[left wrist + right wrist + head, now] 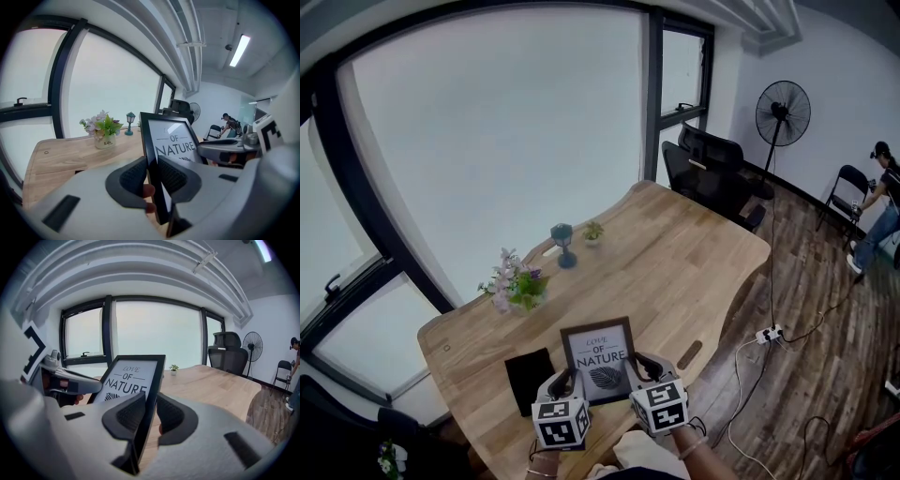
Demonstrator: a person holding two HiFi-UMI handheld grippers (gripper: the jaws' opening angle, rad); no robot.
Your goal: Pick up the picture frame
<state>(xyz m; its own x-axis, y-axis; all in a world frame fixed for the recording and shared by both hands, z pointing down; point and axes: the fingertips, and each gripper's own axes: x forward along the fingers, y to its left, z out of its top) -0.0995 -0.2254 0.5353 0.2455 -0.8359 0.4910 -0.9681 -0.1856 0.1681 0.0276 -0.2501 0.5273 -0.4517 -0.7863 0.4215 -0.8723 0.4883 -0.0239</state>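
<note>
Our left claw (565, 382) and right claw (643, 366) side by side, low in head view, marker cubes facing us. Left jaws clamped on left edge of picture frame (598, 354), right jaws on right edge. Wrists just peeking out under cubes.

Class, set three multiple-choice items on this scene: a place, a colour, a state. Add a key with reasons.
1. Where are the potted flowers? A on the table beyond the picture frame; B on the floor; C on a chair.
2. The picture frame's border is: A white; B black; C red.
3. The picture frame is: A lying untouched; B held by one gripper; C held by both grippers.
Key: 1 A, they stand on the table past it; 2 B, black surrounds the white print; 3 C, left gripper and right gripper are each shut on a side edge.
</note>
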